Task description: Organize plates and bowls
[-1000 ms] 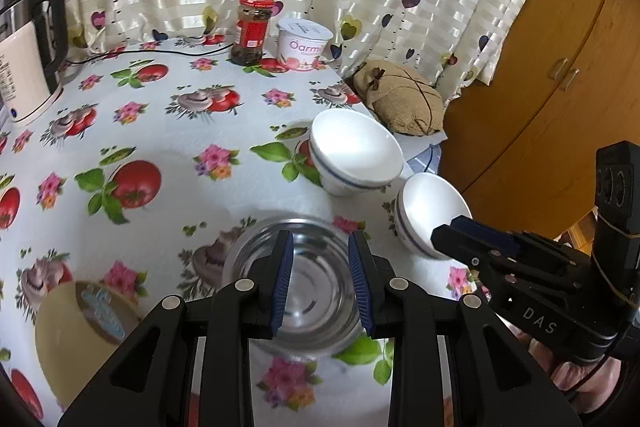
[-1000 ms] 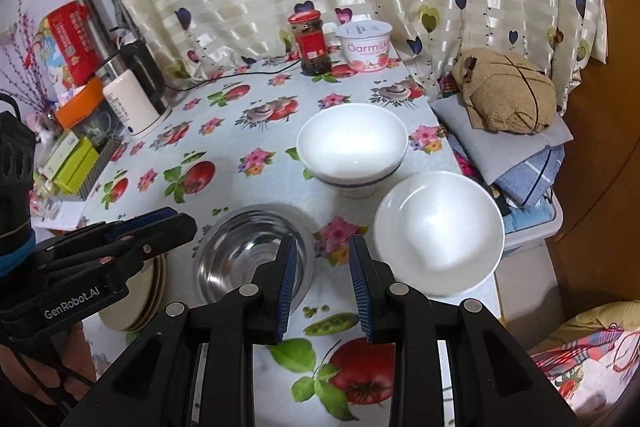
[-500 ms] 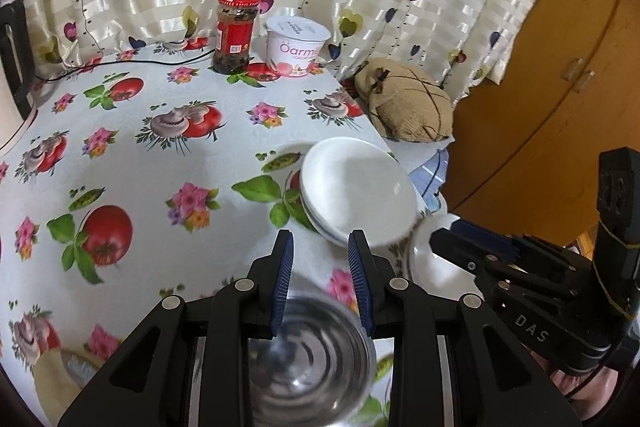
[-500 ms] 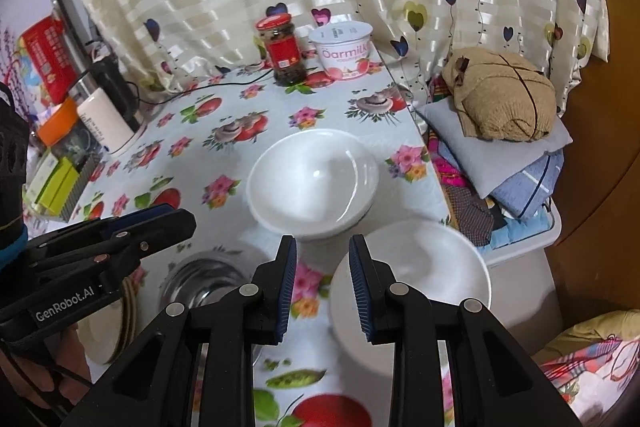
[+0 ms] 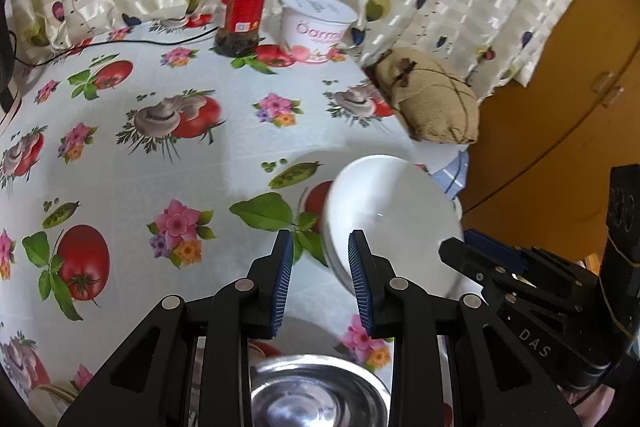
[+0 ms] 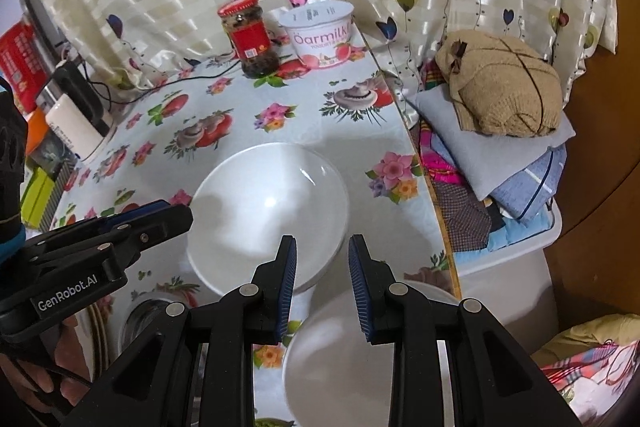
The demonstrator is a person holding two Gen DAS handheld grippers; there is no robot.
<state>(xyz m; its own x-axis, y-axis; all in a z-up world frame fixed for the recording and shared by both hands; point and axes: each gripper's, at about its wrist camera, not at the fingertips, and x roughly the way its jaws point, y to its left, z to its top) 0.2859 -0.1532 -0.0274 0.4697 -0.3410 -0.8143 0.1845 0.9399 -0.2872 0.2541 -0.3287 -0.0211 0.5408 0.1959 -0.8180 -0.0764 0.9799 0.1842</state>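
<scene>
A white bowl (image 5: 394,215) (image 6: 268,211) stands on the flowered tablecloth near the table's right edge. A second white bowl (image 6: 356,355) sits nearer, under my right gripper. A steel bowl (image 5: 320,399) (image 6: 140,315) lies nearest, left of it. My left gripper (image 5: 320,279) is open and empty, its right finger at the far white bowl's left rim. My right gripper (image 6: 322,279) is open and empty, its jaws over that bowl's near rim. Each gripper also shows in the other's view, the right one (image 5: 520,275) and the left one (image 6: 112,239).
A red-lidded jar (image 5: 242,11) and a yogurt tub (image 5: 316,27) stand at the back by the curtain. A brown bundle (image 6: 500,87) lies on folded cloths right of the table. A kettle base (image 6: 76,123) and boxes sit at the left. A plate stack edge (image 6: 96,327) shows.
Both grippers have moved forward over the table toward the far white bowl. The steel bowl and near white bowl have slid down in view. Both grippers stay open.
</scene>
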